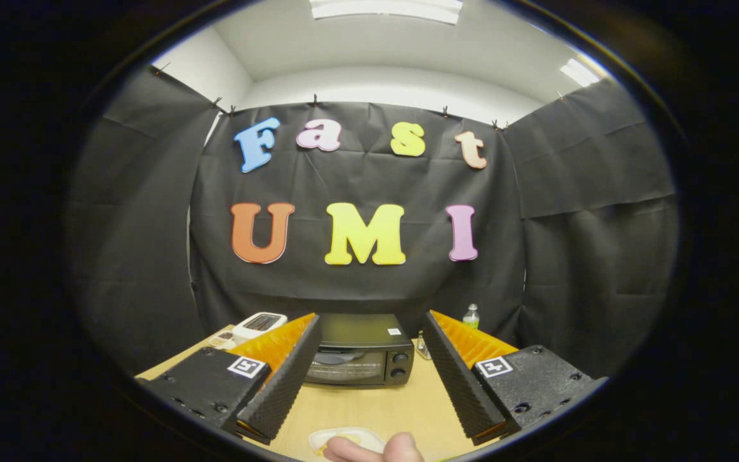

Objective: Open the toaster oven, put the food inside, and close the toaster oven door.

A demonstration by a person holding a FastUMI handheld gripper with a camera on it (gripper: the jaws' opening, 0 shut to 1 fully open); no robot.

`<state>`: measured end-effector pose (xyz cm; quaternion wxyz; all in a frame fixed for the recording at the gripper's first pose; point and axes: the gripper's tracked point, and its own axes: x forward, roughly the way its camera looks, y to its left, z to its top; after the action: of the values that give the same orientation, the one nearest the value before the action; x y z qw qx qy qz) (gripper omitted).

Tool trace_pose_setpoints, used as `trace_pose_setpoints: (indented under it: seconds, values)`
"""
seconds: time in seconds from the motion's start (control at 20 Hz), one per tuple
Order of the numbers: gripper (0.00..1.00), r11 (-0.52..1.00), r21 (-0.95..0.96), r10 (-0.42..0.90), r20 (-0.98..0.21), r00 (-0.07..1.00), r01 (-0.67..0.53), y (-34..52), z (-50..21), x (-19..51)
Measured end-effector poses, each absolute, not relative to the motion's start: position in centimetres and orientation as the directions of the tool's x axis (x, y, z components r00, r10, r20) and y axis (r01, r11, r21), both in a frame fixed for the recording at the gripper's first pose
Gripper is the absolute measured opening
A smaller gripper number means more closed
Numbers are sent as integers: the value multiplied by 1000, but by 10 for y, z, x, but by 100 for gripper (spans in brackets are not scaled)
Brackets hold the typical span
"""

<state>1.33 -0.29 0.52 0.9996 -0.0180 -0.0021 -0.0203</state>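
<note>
The two-finger gripper [369, 333] is held spread wide, nothing between its ribbed black fingers [286, 378]. Beyond them, the black toaster oven [360, 350] is seen on the light wooden table [369, 404], door shut. Nearer than the oven, a pale dish of food [344, 439] is touched by a hand [376, 449]. A white toaster [259, 324] stands left of the oven, a small clear bottle [471, 316] to its right.

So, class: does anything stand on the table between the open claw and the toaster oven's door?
Nothing visible does. The claw is open, and bare table runs from its fingers to the closed toaster oven.
</note>
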Motion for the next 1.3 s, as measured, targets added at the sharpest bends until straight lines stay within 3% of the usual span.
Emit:
trace_pose_setpoints:
  seconds: [0.45, 0.6, 0.9, 1.3]
  values:
    - [100, 998, 37, 45, 44, 998, -46, 30, 14, 93]
    - [100, 991, 95, 92, -23, 995, -89, 47, -23, 143]
    - [100, 999, 37, 43, -99, 994, -39, 53, -108, 226]
    - [100, 998, -6, 54, -237, 970, -58, 76, -202, 257]
